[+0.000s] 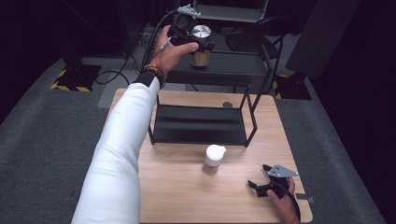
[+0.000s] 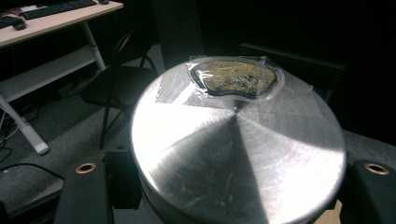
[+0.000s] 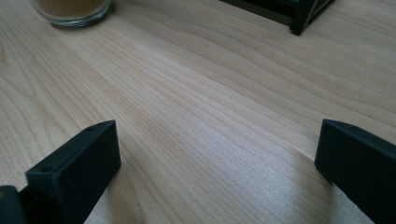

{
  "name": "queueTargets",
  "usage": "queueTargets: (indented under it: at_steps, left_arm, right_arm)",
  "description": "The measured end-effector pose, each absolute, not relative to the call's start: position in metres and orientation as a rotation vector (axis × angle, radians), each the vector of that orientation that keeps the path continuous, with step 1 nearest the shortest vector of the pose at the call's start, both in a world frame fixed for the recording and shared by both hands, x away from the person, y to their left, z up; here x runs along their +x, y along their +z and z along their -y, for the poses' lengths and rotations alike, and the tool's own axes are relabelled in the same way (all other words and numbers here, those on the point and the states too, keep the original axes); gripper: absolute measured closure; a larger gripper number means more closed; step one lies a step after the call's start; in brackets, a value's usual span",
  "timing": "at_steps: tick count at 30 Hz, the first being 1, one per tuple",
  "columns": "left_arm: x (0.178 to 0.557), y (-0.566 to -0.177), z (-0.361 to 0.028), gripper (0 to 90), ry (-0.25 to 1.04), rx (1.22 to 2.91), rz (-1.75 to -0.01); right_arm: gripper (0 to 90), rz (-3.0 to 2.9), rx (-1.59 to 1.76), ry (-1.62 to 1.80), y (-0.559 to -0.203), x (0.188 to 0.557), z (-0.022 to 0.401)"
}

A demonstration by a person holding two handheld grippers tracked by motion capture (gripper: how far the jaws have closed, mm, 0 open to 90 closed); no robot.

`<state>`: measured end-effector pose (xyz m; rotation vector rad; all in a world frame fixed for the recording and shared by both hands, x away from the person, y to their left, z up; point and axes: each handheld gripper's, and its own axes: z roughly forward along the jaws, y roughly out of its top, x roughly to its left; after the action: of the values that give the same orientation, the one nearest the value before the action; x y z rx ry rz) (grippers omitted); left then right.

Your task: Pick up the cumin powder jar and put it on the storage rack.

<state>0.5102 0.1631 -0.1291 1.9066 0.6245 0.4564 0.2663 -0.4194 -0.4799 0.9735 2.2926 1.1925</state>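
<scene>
Evidently the left gripper [image 1: 198, 39] is clamped around the metal-lidded jar [image 1: 201, 46], holding it over the rack's top shelf [image 1: 233, 63] for placing, while the right gripper [image 1: 266, 179] rests spread wide on the table [image 1: 187, 196].

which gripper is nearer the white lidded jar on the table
Right. The right gripper rests on the table just beside the white-lidded jar; the left gripper is far beyond it at the rack's top shelf, shut on the silver-lidded jar.
</scene>
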Motion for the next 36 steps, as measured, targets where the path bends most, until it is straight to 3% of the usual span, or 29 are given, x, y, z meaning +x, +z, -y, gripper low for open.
queueTargets:
  at_steps: [22, 25, 28, 31, 36]
  left_arm:
    - [0.523, -0.160, -0.168, 28.9, 0.434, 1.872, -0.655]
    - [0.525, -0.162, -0.169, 26.3, 0.415, 1.873, -0.649]
    - [0.524, -0.161, -0.169, 15.3, 0.409, 1.860, -0.661]
    - [0.517, -0.161, -0.165, 15.1, 0.468, 1.847, -0.654]
    - [0.513, -0.160, -0.167, 5.5, 0.467, 1.791, -0.678]
  right_arm:
    - [0.0, -2.295, 0.971, 1.194, -0.480, 0.266, 0.420]
    - [0.0, -2.296, 0.972, 1.194, -0.480, 0.266, 0.420]
    - [0.0, -2.296, 0.972, 1.194, -0.480, 0.266, 0.420]
    - [0.0, -2.295, 0.971, 1.194, -0.480, 0.266, 0.420]
    - [0.0, -2.297, 0.975, 1.195, -0.480, 0.266, 0.420]
